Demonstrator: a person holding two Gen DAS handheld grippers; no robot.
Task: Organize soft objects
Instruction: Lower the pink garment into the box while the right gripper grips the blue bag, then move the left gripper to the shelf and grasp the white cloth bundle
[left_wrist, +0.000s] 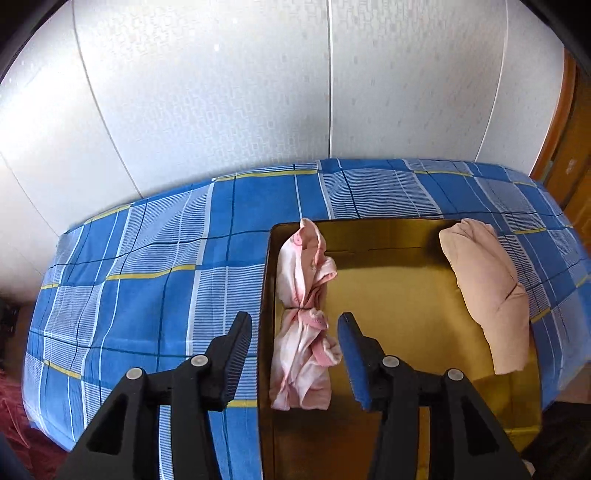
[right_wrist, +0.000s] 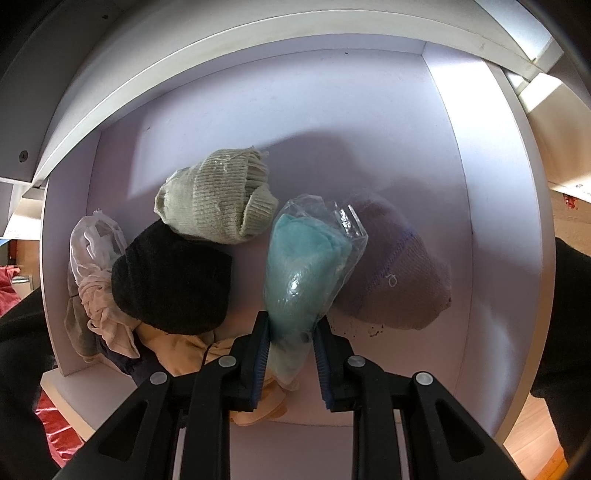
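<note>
My left gripper (left_wrist: 293, 354) hangs spread above the pink bundle (left_wrist: 303, 332) lying at the gold tray's (left_wrist: 399, 295) left side, while my right gripper (right_wrist: 290, 354) pinches the bagged teal cloth (right_wrist: 303, 273) at lower centre; I'd lift it straight, slowly, clear of neighbours.

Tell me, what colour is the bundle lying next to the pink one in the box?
Peach, clearest in the left wrist view.

Two bundles (left_wrist: 303, 321) (left_wrist: 487, 291) in tray (left_wrist: 399, 295), left and right sides
</note>
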